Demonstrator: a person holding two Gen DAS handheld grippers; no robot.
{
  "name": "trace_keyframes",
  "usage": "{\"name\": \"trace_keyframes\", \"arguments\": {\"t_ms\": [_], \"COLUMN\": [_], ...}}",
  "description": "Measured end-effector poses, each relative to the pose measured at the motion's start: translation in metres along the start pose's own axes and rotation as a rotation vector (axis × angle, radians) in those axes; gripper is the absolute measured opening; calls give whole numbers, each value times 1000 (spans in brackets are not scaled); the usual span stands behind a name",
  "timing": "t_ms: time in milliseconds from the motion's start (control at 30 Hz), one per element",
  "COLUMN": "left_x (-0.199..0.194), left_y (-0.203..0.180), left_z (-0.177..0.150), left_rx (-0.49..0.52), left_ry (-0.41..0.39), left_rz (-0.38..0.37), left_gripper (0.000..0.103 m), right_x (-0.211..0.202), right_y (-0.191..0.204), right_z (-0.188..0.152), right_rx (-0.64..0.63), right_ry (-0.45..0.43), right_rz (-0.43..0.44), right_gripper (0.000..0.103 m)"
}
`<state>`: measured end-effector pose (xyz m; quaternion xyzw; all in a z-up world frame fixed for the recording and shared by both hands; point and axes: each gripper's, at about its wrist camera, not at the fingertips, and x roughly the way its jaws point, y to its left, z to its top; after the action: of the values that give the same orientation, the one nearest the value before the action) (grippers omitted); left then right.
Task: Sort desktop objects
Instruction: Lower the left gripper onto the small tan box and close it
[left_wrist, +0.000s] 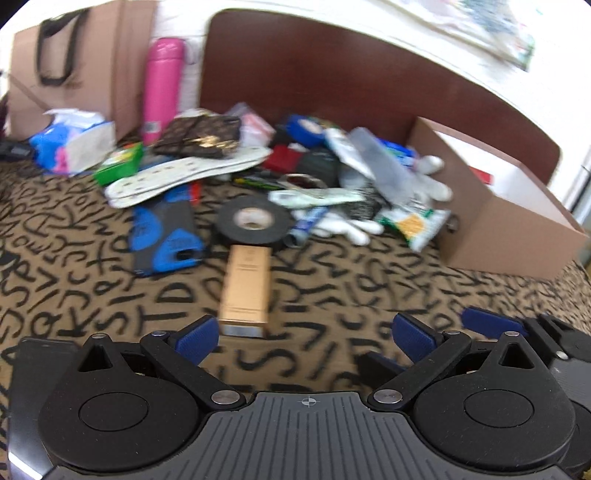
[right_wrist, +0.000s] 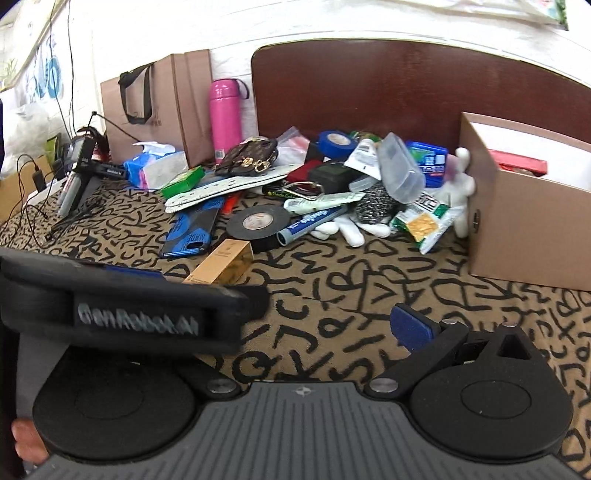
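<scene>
Sorting barely begun, we judge: the cardboard box (right_wrist: 517, 229) holds perhaps one red item, blurred. The clutter pile (right_wrist: 332, 184) lies left of it on the bench (right_wrist: 351, 295). Left gripper (left_wrist: 308, 338) and right gripper (right_wrist: 314, 325): fingers apart, empty; gold carton (left_wrist: 245, 291) nearest.

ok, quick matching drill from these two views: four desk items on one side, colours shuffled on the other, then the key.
Items:
1. flask
2. tape roll
3. small box
4. gloves

Colours:
A. white
B. tan
C. pink
D. black

Pairs: 1-C, 2-D, 3-B, 4-A
</scene>
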<state>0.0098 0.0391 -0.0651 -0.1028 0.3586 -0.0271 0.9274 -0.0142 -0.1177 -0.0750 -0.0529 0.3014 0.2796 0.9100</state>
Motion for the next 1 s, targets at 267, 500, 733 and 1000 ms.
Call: {"name": "trace_keyframes", "arguments": {"t_ms": [267, 500, 733, 1000], "left_x": [23, 44, 50, 56], "left_y": [38, 42, 51, 58], "left_z": [6, 9, 17, 31], "left_rx": [-79, -68, -83, -62], "left_ry": [32, 61, 72, 129], "left_rz": [67, 59, 30, -36], "left_gripper": [103, 91, 84, 71], "right_x": [26, 40, 49, 60], "right_y": [-5, 3, 18, 45], "right_z": [1, 4, 2, 6], "right_rx": [30, -9, -47, -106], "right_ry": [31, 44, 69, 66], "right_rz": [-41, -13, 71, 146], "right_gripper": [101, 95, 83, 74]}}
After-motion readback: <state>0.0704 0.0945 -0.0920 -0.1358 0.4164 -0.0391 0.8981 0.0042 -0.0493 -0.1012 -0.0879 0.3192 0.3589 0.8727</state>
